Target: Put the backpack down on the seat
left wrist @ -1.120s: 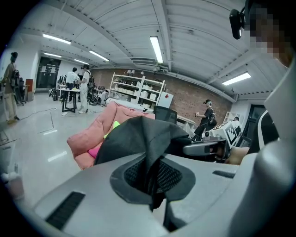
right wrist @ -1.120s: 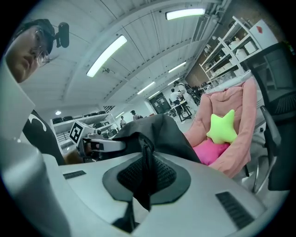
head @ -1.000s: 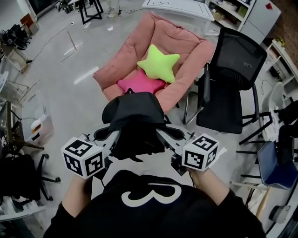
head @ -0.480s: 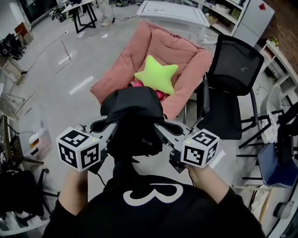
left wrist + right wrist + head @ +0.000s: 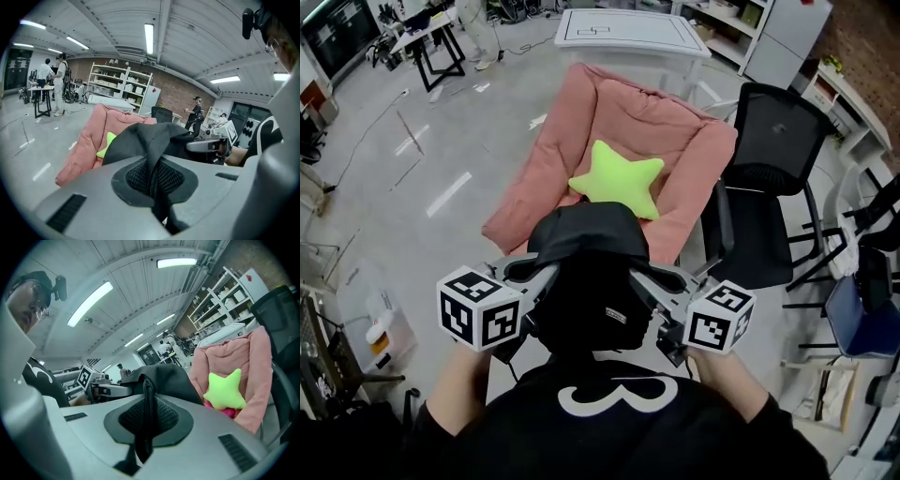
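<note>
A black backpack [image 5: 586,272] hangs in the air between my two grippers, just in front of the pink folding seat [image 5: 619,112]. My left gripper [image 5: 546,274] is shut on a black strap of the backpack [image 5: 152,154] at its left side. My right gripper [image 5: 639,281] is shut on another strap of the backpack [image 5: 145,404] at its right side. A lime green star cushion [image 5: 617,180] lies in the seat [image 5: 243,362]; the bag hides the seat's front edge. In the right gripper view the star cushion [image 5: 226,390] lies over a pink cushion [image 5: 225,411].
A black office chair [image 5: 764,187] stands right beside the seat. A white table [image 5: 628,28] stands behind it, shelves [image 5: 853,103] at the far right. A blue chair [image 5: 862,314] is at the right edge. People stand at a table [image 5: 47,89] far off to the left.
I have carried the backpack closer to the seat; it now covers the pink cushion and the seat's front edge in the head view. Both grips are unchanged.
</note>
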A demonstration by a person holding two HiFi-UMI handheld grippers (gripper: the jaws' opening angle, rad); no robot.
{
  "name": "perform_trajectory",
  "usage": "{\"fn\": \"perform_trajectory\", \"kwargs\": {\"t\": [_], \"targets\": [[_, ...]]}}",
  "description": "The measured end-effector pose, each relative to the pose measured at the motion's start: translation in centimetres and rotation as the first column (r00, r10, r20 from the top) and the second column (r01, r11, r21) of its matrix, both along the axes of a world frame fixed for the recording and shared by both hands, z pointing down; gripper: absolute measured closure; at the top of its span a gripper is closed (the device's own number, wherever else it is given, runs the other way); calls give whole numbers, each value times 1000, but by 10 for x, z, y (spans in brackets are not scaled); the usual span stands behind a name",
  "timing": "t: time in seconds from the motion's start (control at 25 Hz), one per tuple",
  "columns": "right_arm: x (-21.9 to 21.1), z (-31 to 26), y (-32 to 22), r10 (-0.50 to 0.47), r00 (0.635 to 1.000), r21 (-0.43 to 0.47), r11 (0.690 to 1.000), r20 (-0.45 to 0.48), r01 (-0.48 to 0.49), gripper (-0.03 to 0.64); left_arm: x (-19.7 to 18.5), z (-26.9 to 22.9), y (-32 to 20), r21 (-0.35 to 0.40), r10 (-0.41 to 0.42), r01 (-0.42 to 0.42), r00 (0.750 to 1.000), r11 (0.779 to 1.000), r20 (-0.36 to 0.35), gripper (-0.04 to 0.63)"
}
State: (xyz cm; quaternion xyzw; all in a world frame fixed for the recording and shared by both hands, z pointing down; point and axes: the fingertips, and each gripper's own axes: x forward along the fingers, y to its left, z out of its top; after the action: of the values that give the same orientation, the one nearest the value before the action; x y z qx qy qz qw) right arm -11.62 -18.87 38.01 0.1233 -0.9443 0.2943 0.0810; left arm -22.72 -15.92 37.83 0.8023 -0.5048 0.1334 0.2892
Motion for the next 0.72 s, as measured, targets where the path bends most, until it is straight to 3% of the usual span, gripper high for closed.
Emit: {"fn": "perform_trajectory", "kwargs": {"t": [0.44,0.72], "targets": [[-47,6,-85,219,975,-46,974,-31,-221,588,-52,-5,-110,2,200,-200,979,980,-47,583],[-69,12,-149,339,940,3,941,-43,-339,588,-75,-3,-185,49,265,-265,964,963,-1,583]]}}
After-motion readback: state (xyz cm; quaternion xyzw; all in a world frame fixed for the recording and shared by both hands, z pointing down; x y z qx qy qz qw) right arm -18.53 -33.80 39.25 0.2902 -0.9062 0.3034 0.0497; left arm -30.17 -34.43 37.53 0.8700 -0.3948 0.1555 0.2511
